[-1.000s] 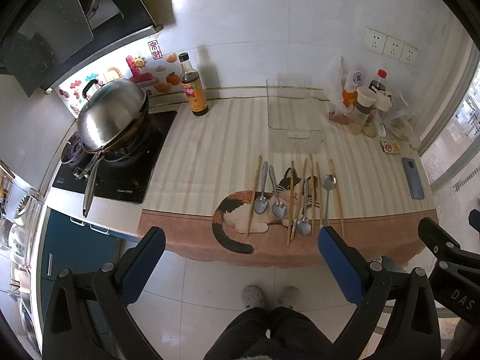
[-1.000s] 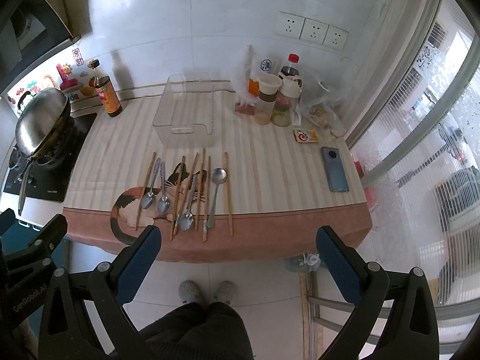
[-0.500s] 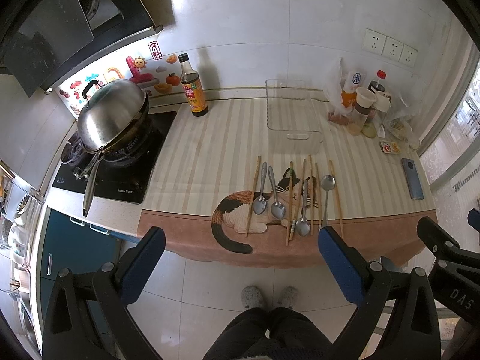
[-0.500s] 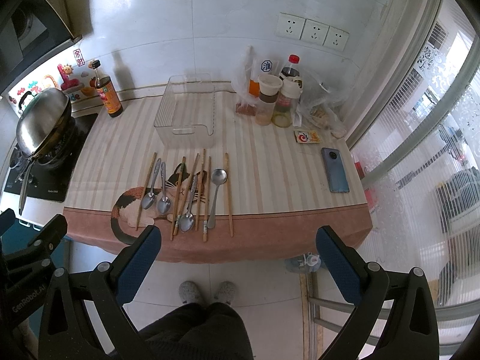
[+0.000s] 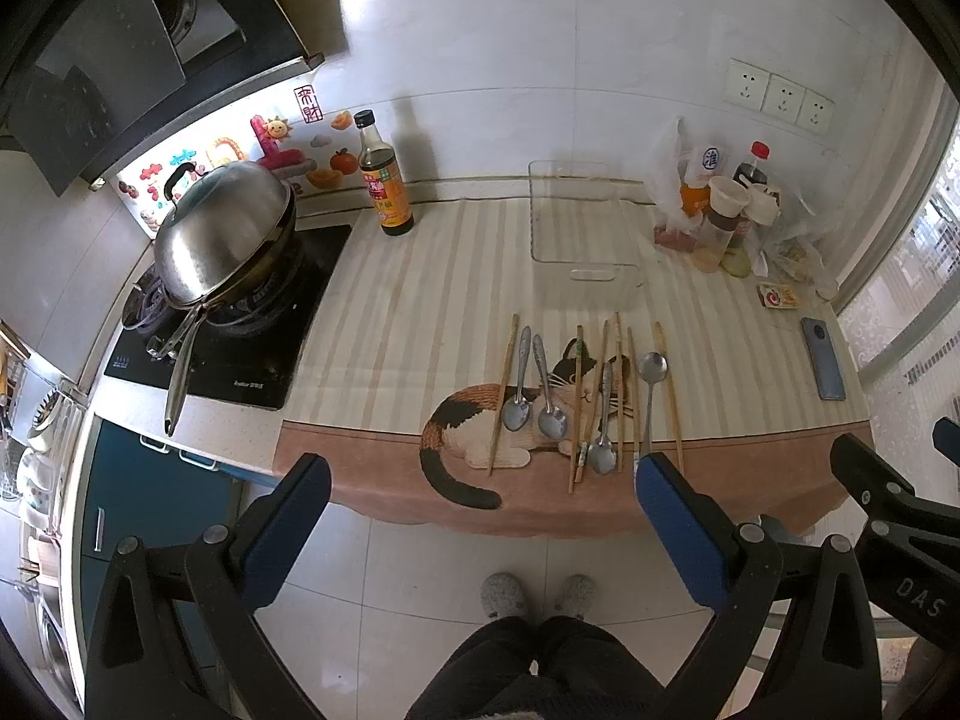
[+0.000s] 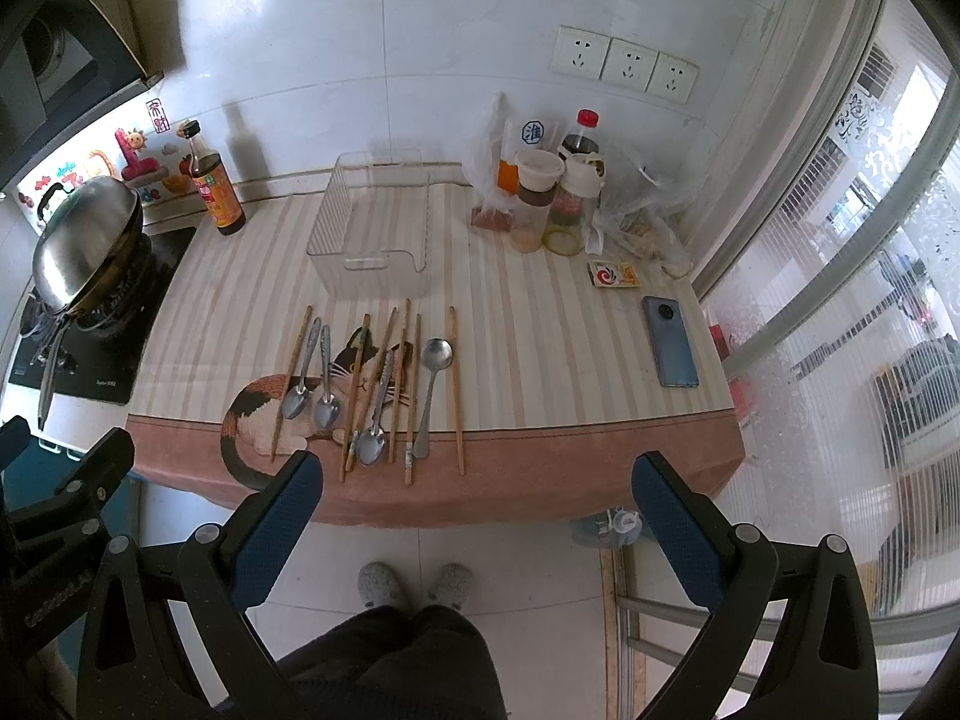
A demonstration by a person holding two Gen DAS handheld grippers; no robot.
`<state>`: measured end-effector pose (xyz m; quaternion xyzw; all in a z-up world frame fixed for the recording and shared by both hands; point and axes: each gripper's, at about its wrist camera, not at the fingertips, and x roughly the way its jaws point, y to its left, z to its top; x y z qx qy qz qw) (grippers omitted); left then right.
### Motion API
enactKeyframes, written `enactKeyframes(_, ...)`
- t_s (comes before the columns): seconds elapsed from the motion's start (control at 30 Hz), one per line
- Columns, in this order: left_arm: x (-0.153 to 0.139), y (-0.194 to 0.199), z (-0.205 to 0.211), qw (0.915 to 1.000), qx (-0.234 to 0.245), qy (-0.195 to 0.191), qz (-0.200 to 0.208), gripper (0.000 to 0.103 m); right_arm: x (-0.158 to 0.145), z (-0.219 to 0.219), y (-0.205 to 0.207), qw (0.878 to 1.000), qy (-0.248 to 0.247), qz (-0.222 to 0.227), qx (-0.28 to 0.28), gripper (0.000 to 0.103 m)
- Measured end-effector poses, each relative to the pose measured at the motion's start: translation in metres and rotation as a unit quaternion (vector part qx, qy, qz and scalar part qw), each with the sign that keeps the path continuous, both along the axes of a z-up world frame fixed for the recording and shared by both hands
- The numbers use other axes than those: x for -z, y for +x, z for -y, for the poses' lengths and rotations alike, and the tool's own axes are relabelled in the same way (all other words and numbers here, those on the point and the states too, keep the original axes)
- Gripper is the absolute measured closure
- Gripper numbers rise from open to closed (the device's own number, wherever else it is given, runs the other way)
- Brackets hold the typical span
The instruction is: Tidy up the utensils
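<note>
Both the left claw (image 5: 480, 501) and right claw (image 6: 477, 498) gape empty at frame bottom; the crossed wooden chopsticks (image 6: 384, 384) and steel spoons (image 6: 327, 375) at centre could snag together.

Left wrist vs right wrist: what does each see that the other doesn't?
Only the left wrist view shows the full black cooktop with the cabinet front below it, and the right gripper at its edge.

Only the right wrist view shows the window side, a bottle on the floor, and the left gripper at its edge.

Both show the clear tray, spoons and chopsticks on the cat-print cloth, sauce bottle, lidded wok, phone. Each view's own jaws stand wide apart, holding nothing.
</note>
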<state>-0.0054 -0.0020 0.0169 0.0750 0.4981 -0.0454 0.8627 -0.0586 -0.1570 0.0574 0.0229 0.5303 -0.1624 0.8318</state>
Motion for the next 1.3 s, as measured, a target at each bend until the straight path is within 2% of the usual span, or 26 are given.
enactKeyframes(0.53,0.001,0.000,0.000,1.0000,-0.001,0.001,0.006,0.000,-0.005,0.004,0.003,1.000,0.008,0.006,0.004,0.000)
enactKeyframes(0.67,0.008,0.018,0.007,0.9995,-0.016,0.012,0.024,0.000,0.006,0.026,0.015,0.998,0.047,0.044,0.007,0.000)
enactKeyframes(0.87,0.041,0.058,0.002,0.9954,-0.068,0.055,0.039,0.000,0.054,0.059,0.037,0.996,0.079,0.029,0.032,0.000)
enactKeyframes(0.97,0.066,0.081,-0.004,0.9934,-0.089,0.069,0.022,0.000,0.084,0.077,0.052,0.995,0.090,0.013,0.041,0.008)
enactKeyframes(1.03,0.083,0.092,-0.010,0.9925,-0.096,0.075,0.010,0.000,0.105,0.086,0.063,0.994,0.096,0.000,0.041,0.021)
enactKeyframes(1.17,0.121,0.119,-0.015,0.9909,-0.096,0.090,-0.028,0.000,0.145,0.099,0.082,0.993,0.103,-0.027,0.046,0.038)
enactKeyframes(1.27,0.154,0.140,-0.019,0.9898,-0.094,0.073,-0.079,0.001,0.174,0.108,0.096,0.990,0.124,-0.047,0.052,0.046)
enactKeyframes(1.3,0.168,0.149,-0.021,0.9889,-0.092,0.063,-0.099,0.006,0.182,0.110,0.100,0.989,0.124,-0.052,0.054,0.050)
